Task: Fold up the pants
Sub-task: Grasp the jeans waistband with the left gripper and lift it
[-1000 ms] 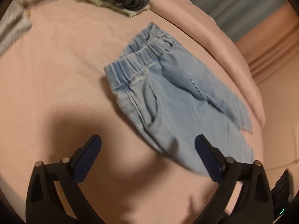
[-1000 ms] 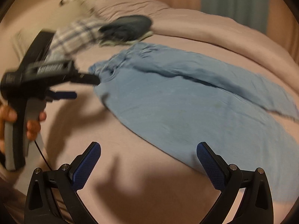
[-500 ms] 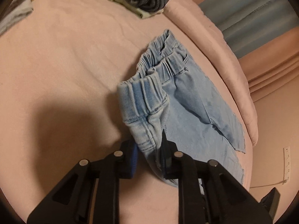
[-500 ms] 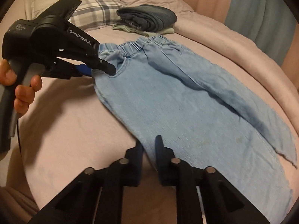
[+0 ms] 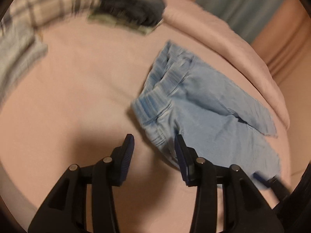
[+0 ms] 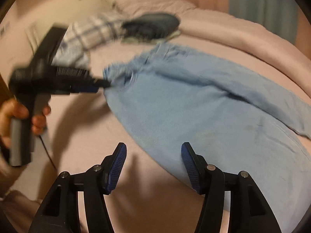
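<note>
Light blue denim pants lie spread on the pink bed sheet, with the elastic waistband nearest my left gripper. Its jaws are opening. The side seam below the waistband lies between them, but the left pad stands clear of the cloth. In the right wrist view my right gripper hangs over the near edge of the pants, further down the leg. Its jaws are also opening, with the edge of the cloth between them unpinched. The left gripper, held in a hand, is blurred at the waistband.
A stack of folded dark clothes sits at the head of the bed next to a plaid pillow. A rolled pink duvet runs along the far side of the pants. Curtains hang behind.
A second ago both grippers were wide open. Half a second ago each was shut on the pants' near edge, the waistband corner lifted. Now both have parted and the cloth has dropped back.
</note>
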`<action>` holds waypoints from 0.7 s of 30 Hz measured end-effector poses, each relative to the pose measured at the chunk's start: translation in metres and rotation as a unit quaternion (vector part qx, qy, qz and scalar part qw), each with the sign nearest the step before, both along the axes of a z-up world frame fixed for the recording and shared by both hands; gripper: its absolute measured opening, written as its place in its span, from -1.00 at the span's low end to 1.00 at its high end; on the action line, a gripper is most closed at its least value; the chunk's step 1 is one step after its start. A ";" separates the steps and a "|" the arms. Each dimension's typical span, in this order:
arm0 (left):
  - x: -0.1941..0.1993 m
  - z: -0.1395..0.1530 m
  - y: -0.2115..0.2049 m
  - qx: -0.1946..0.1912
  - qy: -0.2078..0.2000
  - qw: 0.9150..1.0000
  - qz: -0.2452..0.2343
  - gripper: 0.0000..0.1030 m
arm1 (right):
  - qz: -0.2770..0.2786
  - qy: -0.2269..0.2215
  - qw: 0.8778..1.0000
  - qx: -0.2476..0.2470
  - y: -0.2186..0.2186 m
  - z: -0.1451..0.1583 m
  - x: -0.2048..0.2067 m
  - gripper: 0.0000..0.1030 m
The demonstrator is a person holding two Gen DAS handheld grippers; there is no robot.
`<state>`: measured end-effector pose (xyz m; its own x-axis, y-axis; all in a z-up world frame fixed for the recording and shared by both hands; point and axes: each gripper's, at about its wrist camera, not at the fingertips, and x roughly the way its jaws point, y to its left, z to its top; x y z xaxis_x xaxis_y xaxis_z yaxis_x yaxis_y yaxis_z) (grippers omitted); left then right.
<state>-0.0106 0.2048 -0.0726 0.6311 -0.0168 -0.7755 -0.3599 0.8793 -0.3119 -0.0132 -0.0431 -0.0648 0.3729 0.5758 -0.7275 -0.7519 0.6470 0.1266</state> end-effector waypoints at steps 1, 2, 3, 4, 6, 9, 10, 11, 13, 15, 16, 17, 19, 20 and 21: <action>-0.001 0.004 -0.003 0.008 -0.007 1.000 -0.007 -0.17 | -0.015 0.001 1.000 0.012 -0.014 0.005 0.003 0.15; 0.002 0.009 -0.009 0.017 -0.016 1.000 -0.020 -0.17 | -0.037 0.003 0.999 0.019 -0.029 0.008 0.011 0.15; 0.008 0.013 -0.017 0.020 -0.024 0.999 -0.040 -0.17 | -0.073 0.003 0.997 0.015 -0.046 0.009 0.024 0.15; 0.014 0.013 -0.024 0.020 -0.025 0.998 -0.057 -0.17 | -0.101 0.002 0.995 0.006 -0.055 0.008 0.034 0.15; 0.035 0.006 -0.047 0.022 -0.021 0.994 -0.105 -0.17 | -0.159 0.006 0.987 -0.016 -0.078 0.001 0.056 0.14; 0.064 -0.021 -0.078 0.055 0.010 0.985 -0.165 -0.15 | -0.200 0.018 0.978 -0.057 -0.099 -0.021 0.076 0.14; 0.070 -0.036 -0.082 0.076 0.034 0.981 -0.172 -0.14 | -0.216 0.020 0.973 -0.083 -0.105 -0.029 0.080 0.14; 0.072 -0.048 -0.080 0.095 0.050 0.979 -0.173 -0.20 | -0.233 0.020 0.966 -0.108 -0.115 -0.039 0.079 0.14; 0.060 -0.051 -0.067 0.095 0.017 0.978 -0.186 -0.30 | -0.236 0.008 0.967 -0.095 -0.141 -0.042 0.070 0.15; 0.050 -0.049 -0.051 0.098 0.017 0.977 -0.188 -0.48 | -0.259 -0.009 0.958 -0.123 -0.172 -0.043 0.058 0.15; 0.046 -0.047 -0.043 0.089 0.017 0.978 -0.189 -0.48 | -0.268 -0.007 0.955 -0.125 -0.184 -0.043 0.056 0.15; 0.041 -0.043 -0.032 0.076 0.017 0.979 -0.189 -0.47 | -0.283 0.004 0.951 -0.120 -0.204 -0.044 0.054 0.15; 0.038 -0.035 -0.025 0.075 0.024 0.979 -0.188 -0.42 | -0.326 0.037 0.939 -0.106 -0.239 -0.040 0.058 0.15; 0.040 -0.028 -0.023 0.066 0.022 0.979 -0.194 -0.29 | -0.354 0.045 0.927 -0.118 -0.250 -0.036 0.063 0.15; 0.043 -0.021 -0.022 0.063 0.015 0.978 -0.199 0.03 | -0.375 0.044 0.917 -0.130 -0.256 -0.029 0.069 0.16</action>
<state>0.0324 0.1824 -0.0936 0.5708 -0.1600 -0.8053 0.0112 0.9823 -0.1871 0.0555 -0.2990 -0.0939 0.5259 -0.0152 -0.8504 -0.0780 0.9948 -0.0661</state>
